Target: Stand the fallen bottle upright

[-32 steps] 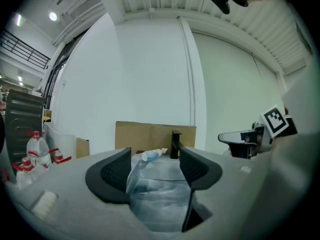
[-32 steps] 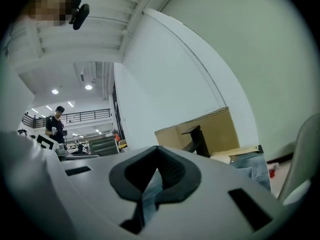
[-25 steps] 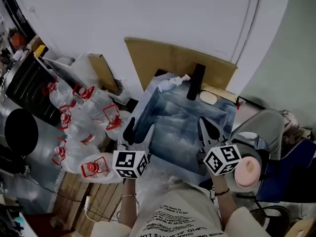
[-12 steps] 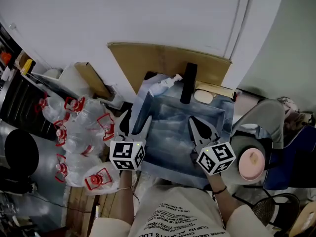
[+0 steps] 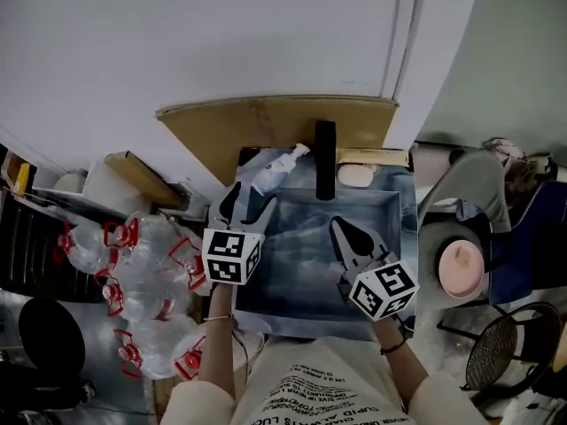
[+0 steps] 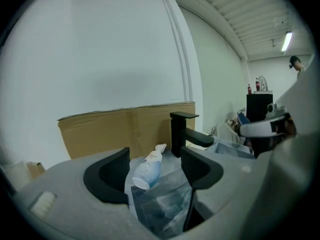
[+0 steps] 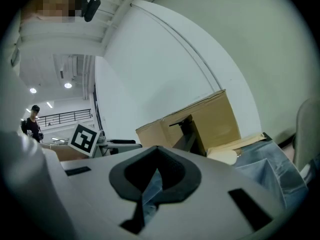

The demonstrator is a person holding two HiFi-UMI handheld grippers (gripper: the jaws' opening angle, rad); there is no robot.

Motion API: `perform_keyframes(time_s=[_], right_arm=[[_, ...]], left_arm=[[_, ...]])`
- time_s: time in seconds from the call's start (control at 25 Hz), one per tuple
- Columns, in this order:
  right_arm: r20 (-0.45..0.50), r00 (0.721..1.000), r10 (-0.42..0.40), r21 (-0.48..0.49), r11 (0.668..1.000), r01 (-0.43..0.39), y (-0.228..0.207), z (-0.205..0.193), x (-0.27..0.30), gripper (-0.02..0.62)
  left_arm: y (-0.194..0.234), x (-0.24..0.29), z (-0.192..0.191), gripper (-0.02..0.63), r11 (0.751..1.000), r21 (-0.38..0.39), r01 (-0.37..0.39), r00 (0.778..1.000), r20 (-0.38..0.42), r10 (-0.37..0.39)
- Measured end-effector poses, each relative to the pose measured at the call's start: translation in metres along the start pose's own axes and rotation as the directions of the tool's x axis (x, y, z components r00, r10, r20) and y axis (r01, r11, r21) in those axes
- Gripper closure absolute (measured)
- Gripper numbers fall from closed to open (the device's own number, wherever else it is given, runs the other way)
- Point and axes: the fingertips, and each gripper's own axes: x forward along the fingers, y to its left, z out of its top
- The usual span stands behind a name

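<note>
Fallen bottle point(image 5: 273, 168), white with a pump top, lies on its side at the far left corner of the sink point(image 5: 301, 253), on the plastic sheet that covers the basin. Its nozzle points up toward the black faucet point(image 5: 325, 158) and the cardboard point(image 5: 266, 120) propped against the wall. Left tongs point(image 5: 247, 211) are wide and opening, aimed straight along the bottle. The left gripper view frames the bottle between the two pads, but it sits further ahead, apart from both, so nothing is gripped yet. They look spread that wide so the body fits between the pads. Right tongs point(image 5: 341, 230) hover over the middle of the basin with the tips together and nothing in them, probably parked clear so the left has room. A pale soap bar point(image 5: 357, 174) sits on the back ledge just right of the faucet, and water jugs point(image 5: 142, 264) are piled on the floor to the left. Step in hand: approach, early in the task. The next move needs the pads closed around the body, not the thin neck, and the crinkled plastic may snag or let the bottle slide.
</note>
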Motion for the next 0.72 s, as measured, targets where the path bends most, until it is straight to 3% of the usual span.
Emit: perform_keyframes(time_s=[0.2, 0.44, 0.56, 0.72], right_arm=[[0.011, 0.999, -0.036, -0.003, 0.999, 0.036, 0.001, -0.006, 0.005, 0.592], [0.003, 0.997, -0.072, -0.003, 0.997, 0.072, -0.001, -0.014, 0.012, 0.592], [-0.013, 0.997, -0.081, 0.0, 0.997, 0.081, -0.003, -0.021, 0.015, 0.592], [-0.03, 0.996, -0.085, 0.013, 0.996, 0.085, -0.003, -0.03, 0.018, 0.592]], left_arm=[[0.005, 0.042, -0.009, 0.298, 0.99, 0.08, 0.115, 0.99, -0.092, -0.108], [0.007, 0.081, -0.024, 0.295, 0.964, 0.141, 0.225, 0.959, -0.207, -0.194], [0.005, 0.102, -0.029, 0.285, 0.943, 0.135, 0.304, 0.922, -0.29, -0.255], [0.002, 0.124, -0.039, 0.281, 0.904, 0.162, 0.395, 0.856, -0.422, -0.299]])
